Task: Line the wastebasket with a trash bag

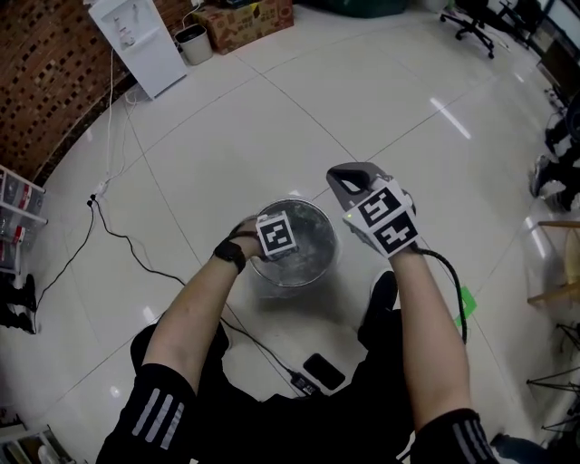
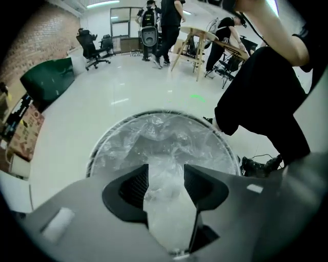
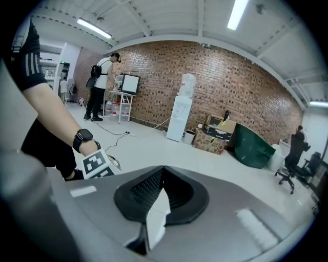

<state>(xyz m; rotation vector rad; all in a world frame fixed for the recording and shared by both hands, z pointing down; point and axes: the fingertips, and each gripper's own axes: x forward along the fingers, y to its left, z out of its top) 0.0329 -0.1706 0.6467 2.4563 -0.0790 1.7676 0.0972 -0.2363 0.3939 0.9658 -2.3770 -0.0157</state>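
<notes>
Floor [image 1: 299,109]: glossy white tiles, a cable [image 1: 113,234] trailing across
Wall [image 3: 246,87]: red brick
Ceiling: strip lights [image 3: 238,14]
Furniture: water dispenser [image 1: 140,41], cardboard box [image 1: 246,23], office chair [image 1: 471,23]

Left tool [image 1: 275,241] covers part of the wastebasket [image 1: 328,246].

Ceiling strip lights [image 3: 241,13] keep it bright; glare streaks the glossy floor [image 1: 450,118]. Gripper views curve into dark corners, perhaps slightly soft.

Place: open workspace, part office, part lab
Walls: red brick wall [image 3: 230,87]
Floor: glossy white tiled floor [image 1: 362,109]
Furnishings: black swivel office chairs [image 2: 89,47], tall white water dispenser [image 3: 182,116], pale wooden trestle table [image 2: 197,38]
</notes>
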